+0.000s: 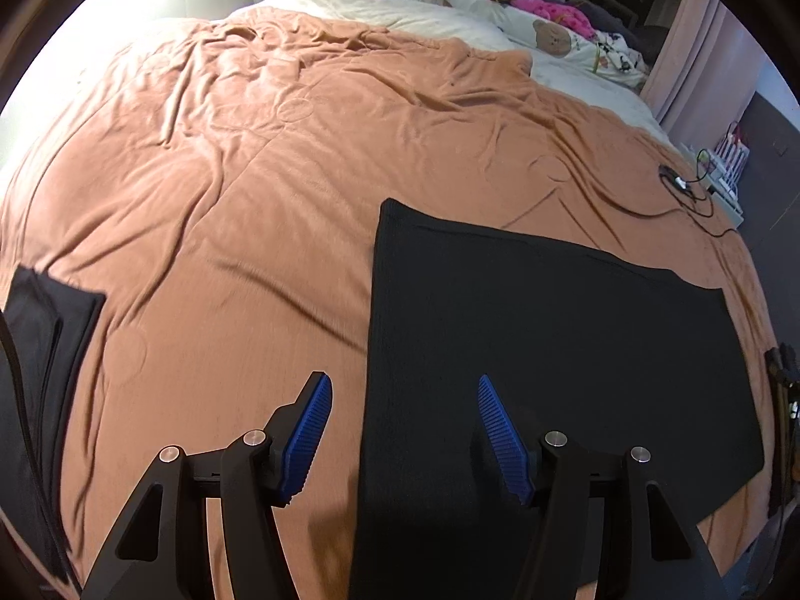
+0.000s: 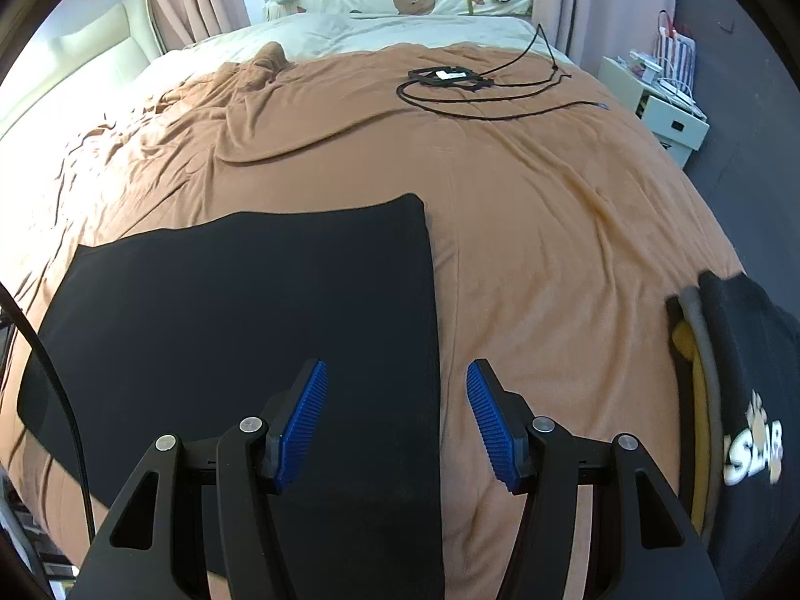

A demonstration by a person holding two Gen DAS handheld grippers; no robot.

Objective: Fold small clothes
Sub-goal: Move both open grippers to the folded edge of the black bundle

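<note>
The black garment point(image 1: 550, 350) lay flat near the bed's point(image 1: 250, 200) front edge; the left gripper point(image 1: 405, 430) and right gripper point(image 2: 397, 420) hovered above its side edges, fingers spread, pinching nothing; a careless regrasp could probably rumple the fold.

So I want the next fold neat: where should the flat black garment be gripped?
Take the black garment at its two far corners, one per side, coming from above: it lies flat on the brown blanket with straight edges, so pinched corners fold toward you evenly.
</note>
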